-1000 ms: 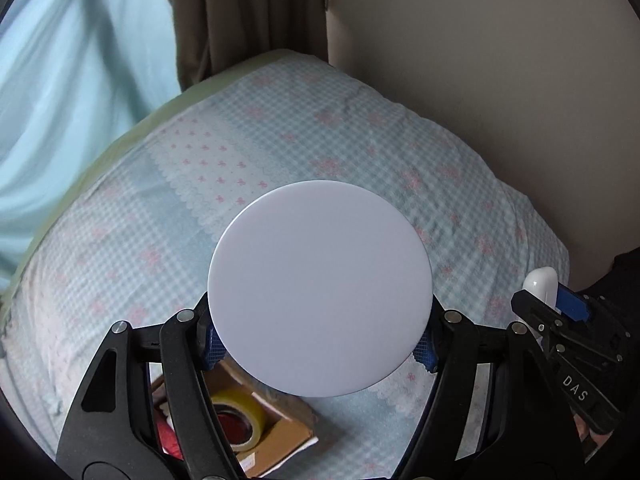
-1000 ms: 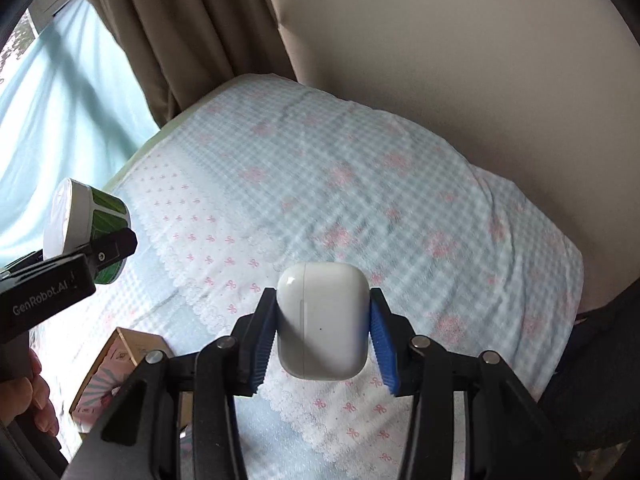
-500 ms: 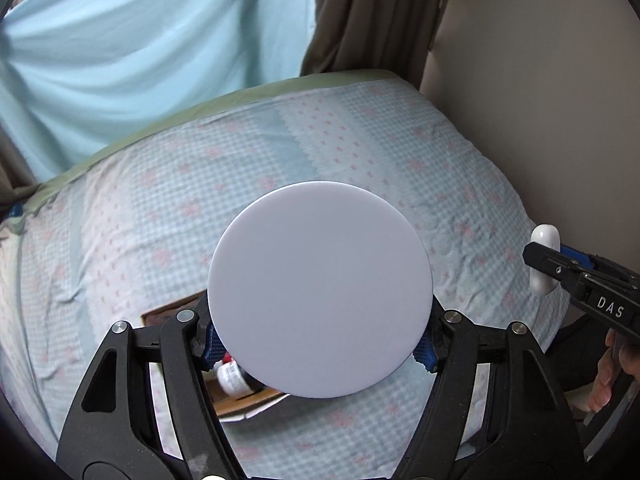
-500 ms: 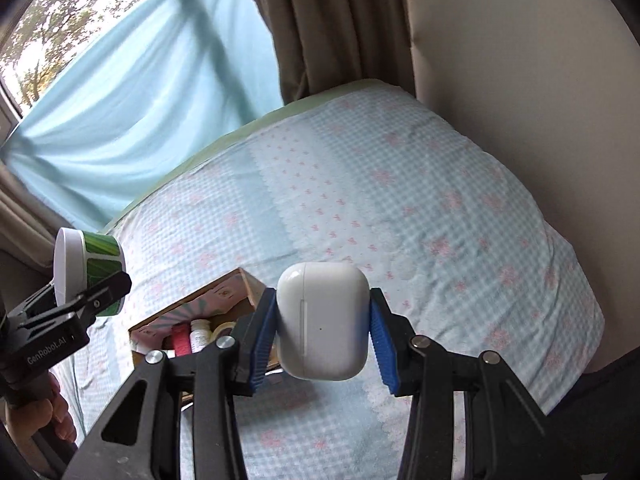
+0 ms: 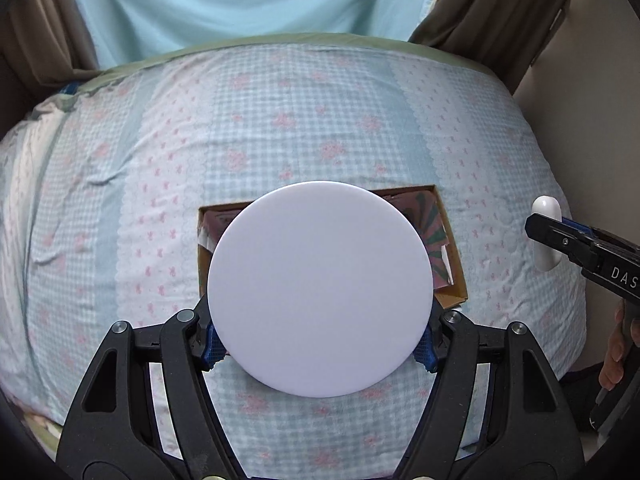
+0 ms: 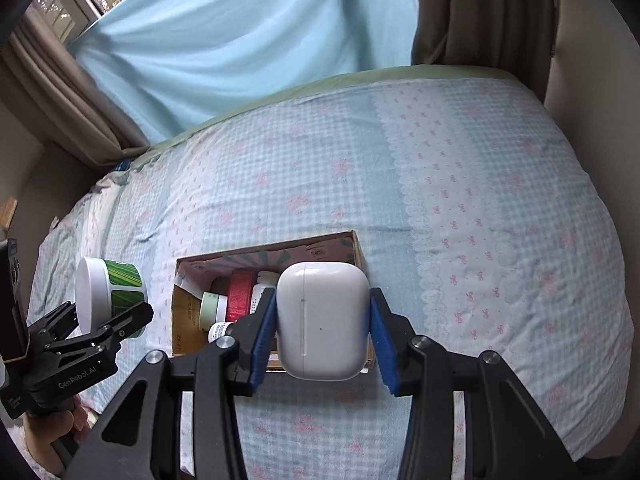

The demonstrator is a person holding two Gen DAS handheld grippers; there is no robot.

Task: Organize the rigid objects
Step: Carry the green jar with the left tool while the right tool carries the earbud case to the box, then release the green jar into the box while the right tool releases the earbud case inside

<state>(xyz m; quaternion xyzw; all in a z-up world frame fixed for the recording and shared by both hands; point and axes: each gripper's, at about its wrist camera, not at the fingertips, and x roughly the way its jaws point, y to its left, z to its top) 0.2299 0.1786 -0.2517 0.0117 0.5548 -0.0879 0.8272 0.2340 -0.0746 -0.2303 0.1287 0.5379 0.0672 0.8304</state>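
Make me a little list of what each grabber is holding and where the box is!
left gripper: shut on jar, white lid facing the camera
right gripper: shut on earbud case
box: open, on the bed, below both grippers
in box: red roll, small bottles
jar side: green label
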